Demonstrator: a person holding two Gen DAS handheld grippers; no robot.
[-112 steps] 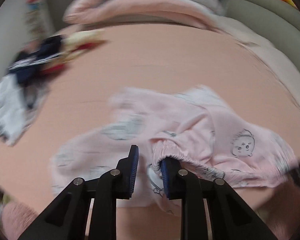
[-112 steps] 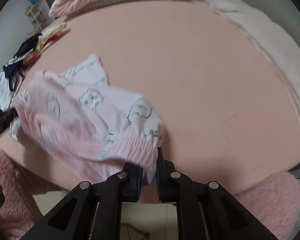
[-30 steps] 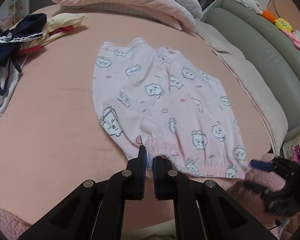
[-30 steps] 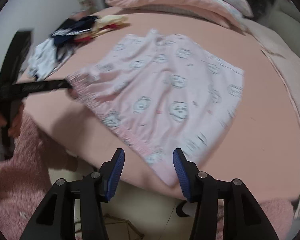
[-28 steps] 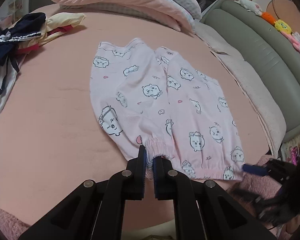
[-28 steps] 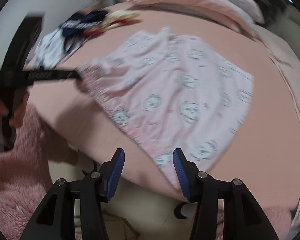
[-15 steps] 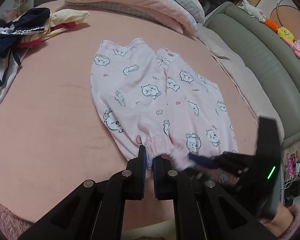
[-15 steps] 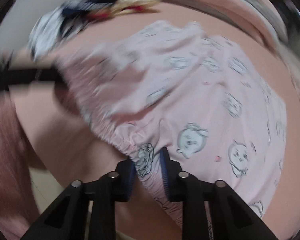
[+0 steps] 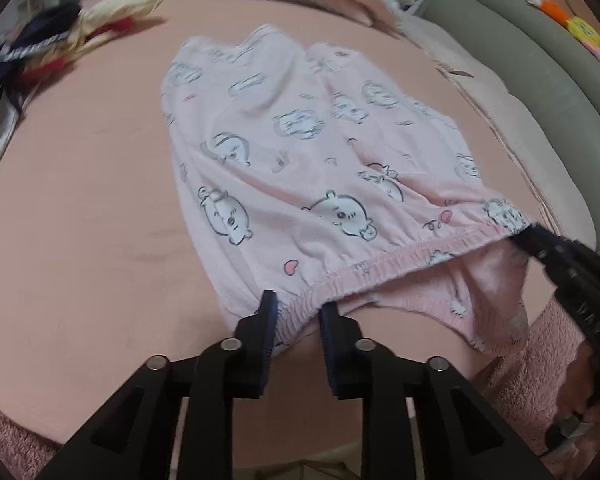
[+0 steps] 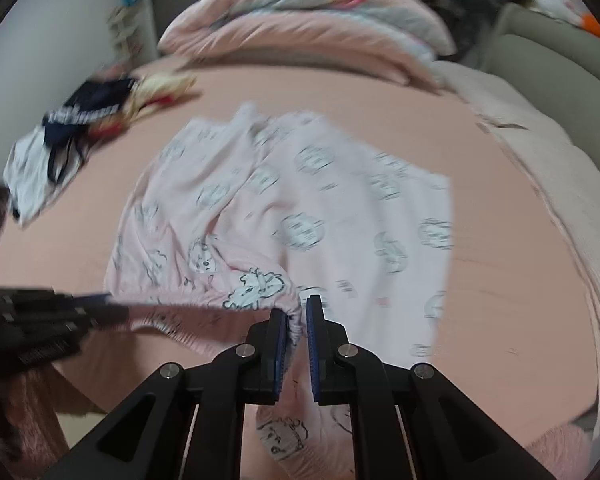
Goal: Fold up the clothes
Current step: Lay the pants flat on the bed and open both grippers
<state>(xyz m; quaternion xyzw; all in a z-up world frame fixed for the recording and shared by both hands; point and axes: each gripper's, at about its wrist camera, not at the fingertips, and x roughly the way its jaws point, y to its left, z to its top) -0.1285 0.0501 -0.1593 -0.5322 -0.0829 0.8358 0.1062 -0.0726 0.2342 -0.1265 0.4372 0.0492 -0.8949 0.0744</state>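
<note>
bed (image 9: 80, 200): pink sheet, carries everything; near edge runs right under the waistband.
pyjama trousers (image 9: 300, 152): spread flat mid-bed, legs pointing away; no fold made yet, all folds left.
clothes pile (image 9: 28, 60): far left of trousers, well apart, still to fold.
room: bare sheet left and beyond trousers; quilt and sofa crowd far and right sides.
left gripper (image 9: 296, 320): jaws opening, waistband between.
right gripper (image 10: 298, 320): clamped on waistband corner.

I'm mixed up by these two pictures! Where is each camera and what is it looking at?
Left wrist: sits on the left hand-held gripper, jaws opening around the waistband of the pink shorts; right hand-held gripper at the right edge.
Right wrist: sits on the right hand-held gripper, pinching that waistband.
Both share the shorts, the bed and the clothes pile.
</note>
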